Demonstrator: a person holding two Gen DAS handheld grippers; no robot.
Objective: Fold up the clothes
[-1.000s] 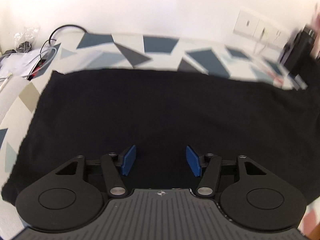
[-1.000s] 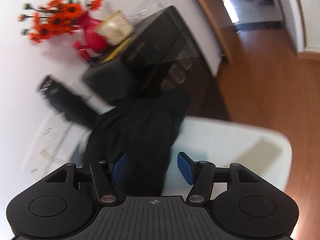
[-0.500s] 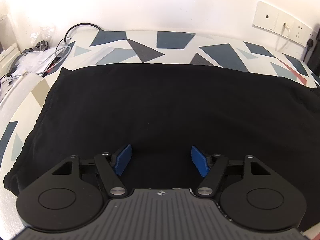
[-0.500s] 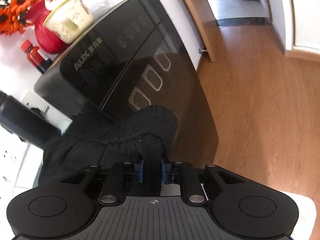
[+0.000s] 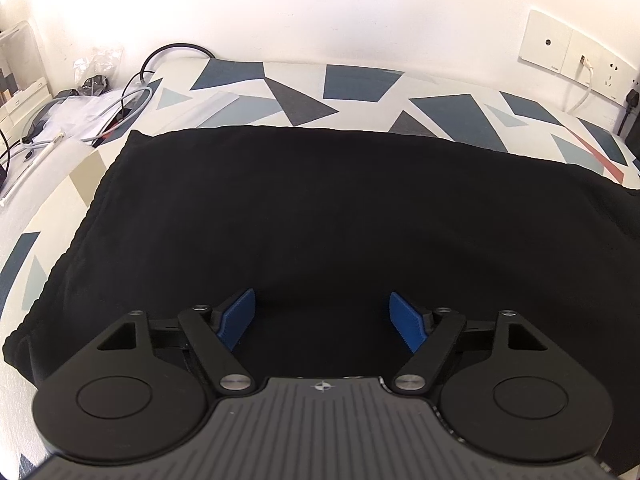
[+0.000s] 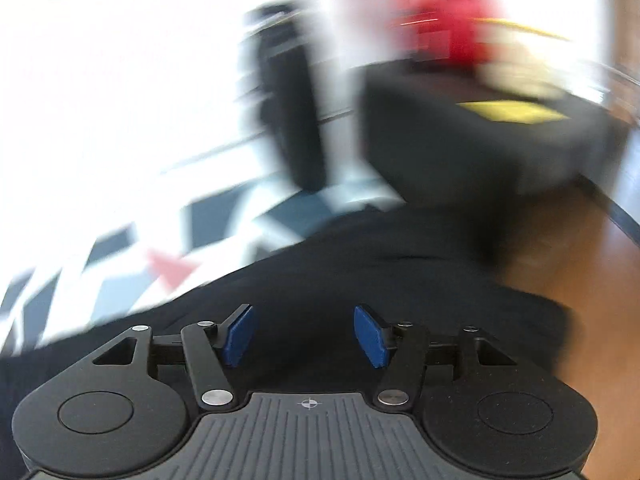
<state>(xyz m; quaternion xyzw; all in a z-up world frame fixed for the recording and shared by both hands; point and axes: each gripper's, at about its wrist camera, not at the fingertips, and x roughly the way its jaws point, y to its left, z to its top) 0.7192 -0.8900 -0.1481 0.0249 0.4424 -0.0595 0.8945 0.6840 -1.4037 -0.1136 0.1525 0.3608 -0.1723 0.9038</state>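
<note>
A black garment (image 5: pixel 328 216) lies spread flat on a table with a cloth of blue and grey triangles (image 5: pixel 360 84). My left gripper (image 5: pixel 322 322) is open and empty, low over the garment's near part. In the blurred right wrist view the garment's right end (image 6: pixel 360 276) lies over the table's end. My right gripper (image 6: pixel 304 336) is open and empty just above it.
Cables and plastic bags (image 5: pixel 92 96) lie at the table's far left corner. Wall sockets (image 5: pixel 576 60) are at the back right. A black appliance (image 6: pixel 472 140) with a red vase (image 6: pixel 460 28) on top stands beyond the table's right end, beside wooden floor (image 6: pixel 580 272).
My right gripper was shut on a fold of the garment half a second ago; it has let go, opened and swung left fast. My left gripper has opened a little wider.
</note>
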